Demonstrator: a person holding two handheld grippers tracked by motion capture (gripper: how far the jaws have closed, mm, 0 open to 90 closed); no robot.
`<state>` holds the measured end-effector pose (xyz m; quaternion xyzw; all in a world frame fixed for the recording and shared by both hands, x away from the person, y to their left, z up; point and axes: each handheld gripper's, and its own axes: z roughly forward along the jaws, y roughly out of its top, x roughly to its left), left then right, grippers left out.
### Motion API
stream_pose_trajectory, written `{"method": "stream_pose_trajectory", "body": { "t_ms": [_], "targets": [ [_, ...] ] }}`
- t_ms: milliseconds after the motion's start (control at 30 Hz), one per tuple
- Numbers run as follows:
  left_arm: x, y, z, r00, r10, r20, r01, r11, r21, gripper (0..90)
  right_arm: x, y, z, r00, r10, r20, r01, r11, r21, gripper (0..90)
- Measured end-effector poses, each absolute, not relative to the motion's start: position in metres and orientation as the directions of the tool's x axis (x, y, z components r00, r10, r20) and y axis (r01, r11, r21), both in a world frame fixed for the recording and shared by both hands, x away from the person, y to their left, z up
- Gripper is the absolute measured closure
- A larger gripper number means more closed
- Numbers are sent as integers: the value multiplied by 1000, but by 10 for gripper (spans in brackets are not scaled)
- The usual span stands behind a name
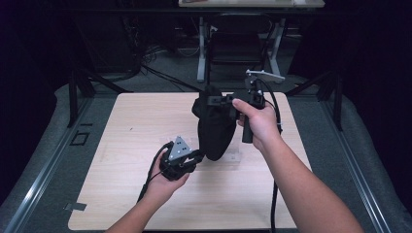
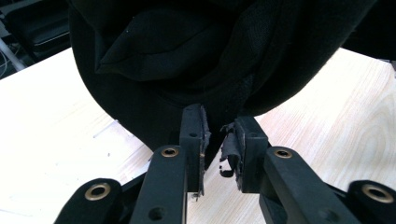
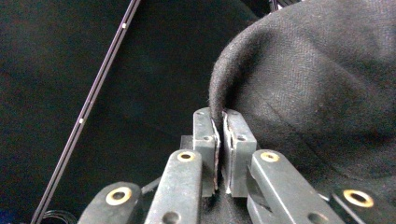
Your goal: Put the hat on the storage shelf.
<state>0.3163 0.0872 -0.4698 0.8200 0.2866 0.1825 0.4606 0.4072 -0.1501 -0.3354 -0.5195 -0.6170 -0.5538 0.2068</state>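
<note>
A black cloth garment (image 1: 216,131) hangs above the light wooden table (image 1: 136,126), its lower end near the tabletop. My right gripper (image 1: 217,101) holds it up from the top; in the right gripper view the jaws (image 3: 220,133) are shut on a folded edge of the coarse black cloth (image 3: 327,70). My left gripper (image 1: 200,156) sits low at the garment's bottom end. In the left gripper view the cloth (image 2: 187,56) hangs in front, and its lower edge dips into the narrow gap of the left gripper (image 2: 217,135). The worn pads (image 2: 233,144) stand slightly apart.
Grey matting (image 1: 58,145) surrounds the table, with dark stand legs (image 1: 77,92) at the back left and right. A desk frame and a chair (image 1: 233,48) stand beyond the far edge. Cables trail from both grippers toward the front edge.
</note>
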Motion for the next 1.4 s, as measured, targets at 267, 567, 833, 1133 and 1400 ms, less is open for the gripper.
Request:
{"method": "stream_pose_trajectory", "body": {
  "t_ms": [267,567,833,1133,1400],
  "targets": [
    [312,86,-471,765,627,145,230,-477,848,816,406,-147,-334,-384,412,827,867,-148,476,827],
    [311,87,-471,760,629,161,222,-485,846,826,405,-148,-332,-382,403,832,864,-163,476,746],
    [311,88,-470,760,625,177,215,-498,840,830,404,-153,-331,-380,398,835,862,-175,476,697],
    [312,95,-470,745,641,187,225,-505,833,846,404,-169,-334,-362,418,833,858,-199,473,694],
    [311,100,-473,740,642,200,223,-515,828,847,402,-172,-337,-354,420,835,860,-205,468,688]
  ]
}}
